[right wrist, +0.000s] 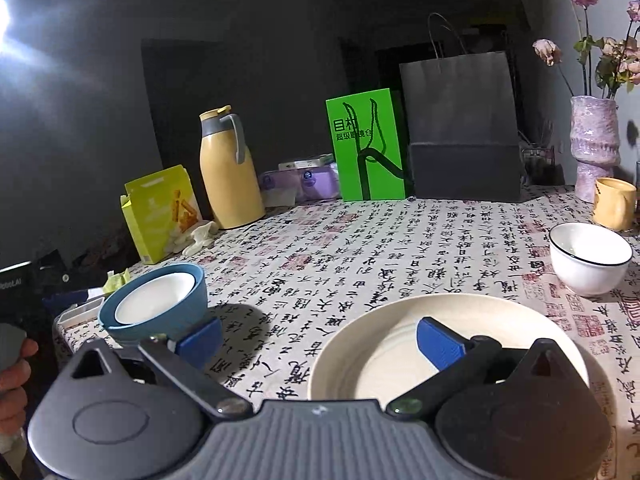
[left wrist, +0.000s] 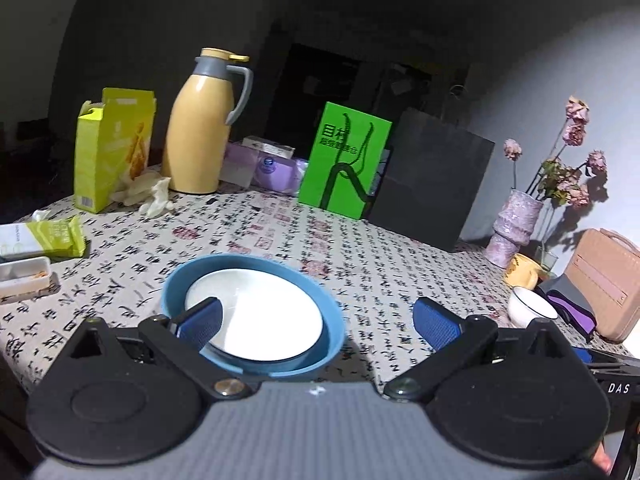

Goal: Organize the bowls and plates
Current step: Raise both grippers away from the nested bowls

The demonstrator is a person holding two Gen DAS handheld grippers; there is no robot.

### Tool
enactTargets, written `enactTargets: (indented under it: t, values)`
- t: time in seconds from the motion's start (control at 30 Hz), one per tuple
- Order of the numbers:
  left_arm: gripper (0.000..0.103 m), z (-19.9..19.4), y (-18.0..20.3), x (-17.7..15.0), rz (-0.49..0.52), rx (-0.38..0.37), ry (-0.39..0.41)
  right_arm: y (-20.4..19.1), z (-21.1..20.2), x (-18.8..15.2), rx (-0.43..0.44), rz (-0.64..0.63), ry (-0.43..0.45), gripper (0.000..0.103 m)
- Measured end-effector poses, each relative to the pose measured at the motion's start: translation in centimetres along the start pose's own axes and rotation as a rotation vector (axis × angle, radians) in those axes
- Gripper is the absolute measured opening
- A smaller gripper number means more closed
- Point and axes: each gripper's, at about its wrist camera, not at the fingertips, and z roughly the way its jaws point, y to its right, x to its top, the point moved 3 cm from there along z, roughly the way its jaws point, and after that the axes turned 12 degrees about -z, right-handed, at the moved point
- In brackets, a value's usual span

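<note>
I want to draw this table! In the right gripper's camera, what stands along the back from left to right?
Yellow-green cardboard snack box → tall yellow thermos jug with grey handle → bright green paper bag → black paper bag → pale purple ceramic vase of dried flowers.

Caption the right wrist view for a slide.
Open right gripper hovering over cream plate, blue bowl left, white bowl right.

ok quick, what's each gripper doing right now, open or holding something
Left gripper: open, holding nothing, one finger over the blue bowl.
Right gripper: open, holding nothing, one finger over the cream plate.
</note>
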Motion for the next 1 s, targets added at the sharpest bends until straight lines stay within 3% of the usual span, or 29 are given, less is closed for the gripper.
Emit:
enactTargets:
  t: [1.0]
  values:
    - [0.103, 5.9, 8.9, -3.0, 0.074, -0.151, -0.136, 8.2, -4.4, -2.5, -0.156, 0.109, 0.009, 0.103]
